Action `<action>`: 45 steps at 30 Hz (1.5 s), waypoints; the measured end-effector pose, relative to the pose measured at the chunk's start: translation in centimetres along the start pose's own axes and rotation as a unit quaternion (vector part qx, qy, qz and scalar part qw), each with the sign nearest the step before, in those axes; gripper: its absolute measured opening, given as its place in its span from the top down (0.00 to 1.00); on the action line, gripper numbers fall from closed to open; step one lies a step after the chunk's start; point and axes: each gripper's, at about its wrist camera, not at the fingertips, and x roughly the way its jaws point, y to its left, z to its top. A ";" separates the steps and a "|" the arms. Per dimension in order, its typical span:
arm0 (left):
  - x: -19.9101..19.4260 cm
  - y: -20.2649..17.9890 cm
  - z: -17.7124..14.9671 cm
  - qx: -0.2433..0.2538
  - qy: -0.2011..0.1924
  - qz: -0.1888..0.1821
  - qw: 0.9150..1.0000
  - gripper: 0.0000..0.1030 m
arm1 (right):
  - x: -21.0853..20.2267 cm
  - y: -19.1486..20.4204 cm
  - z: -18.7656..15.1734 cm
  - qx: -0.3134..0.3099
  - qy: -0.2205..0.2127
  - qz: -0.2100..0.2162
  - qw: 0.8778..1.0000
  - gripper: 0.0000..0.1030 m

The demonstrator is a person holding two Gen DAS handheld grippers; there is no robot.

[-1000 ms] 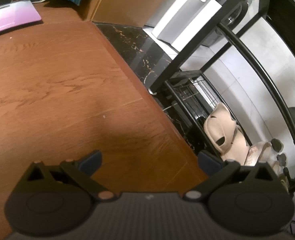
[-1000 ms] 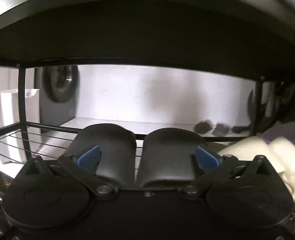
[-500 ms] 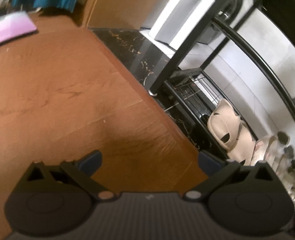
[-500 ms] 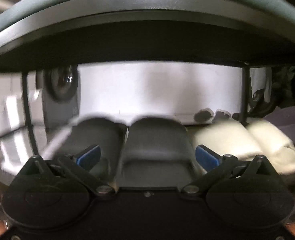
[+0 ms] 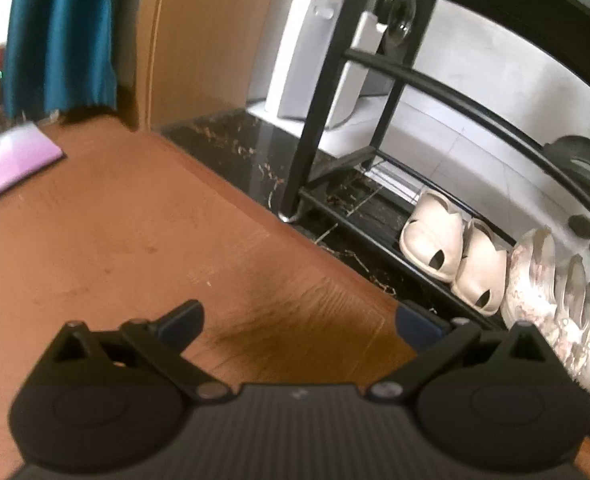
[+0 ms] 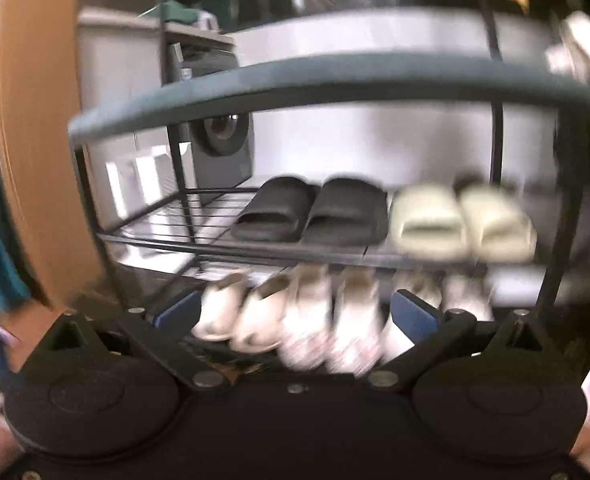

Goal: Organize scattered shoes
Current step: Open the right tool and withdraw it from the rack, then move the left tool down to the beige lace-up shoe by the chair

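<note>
A black metal shoe rack is filling your right wrist view, blurred by motion. On its middle wire shelf, a pair of black slides is sitting just left of a pair of cream slides, the two pairs nearly touching. Below them, a row of pale shoes is lining the bottom tier, too smeared to name. A dark speaker box is standing behind the rack's left end.

Your left wrist view is taking in a brown wooden floor, a black marble strip, and the rack's lower tier, where white clogs are sitting beside patterned white sneakers.

You are holding your right gripper wide open and empty, in front of the rack. Your left gripper is also spread wide, gripping nothing, over bare floor.
</note>
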 end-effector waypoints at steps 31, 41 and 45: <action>-10.9 -28.7 -13.0 0.245 0.152 -0.256 0.923 0.01 | -20.5 -14.5 3.1 0.138 -0.163 -0.028 0.977 0.00; -13.6 -39.1 -23.2 0.329 0.231 -0.336 0.852 0.01 | -26.4 -21.7 1.2 0.250 -0.241 -0.069 0.935 0.00; -13.2 -41.1 -27.1 0.326 0.308 -0.329 0.831 0.01 | -26.1 -22.7 0.6 0.252 -0.236 -0.061 0.936 0.00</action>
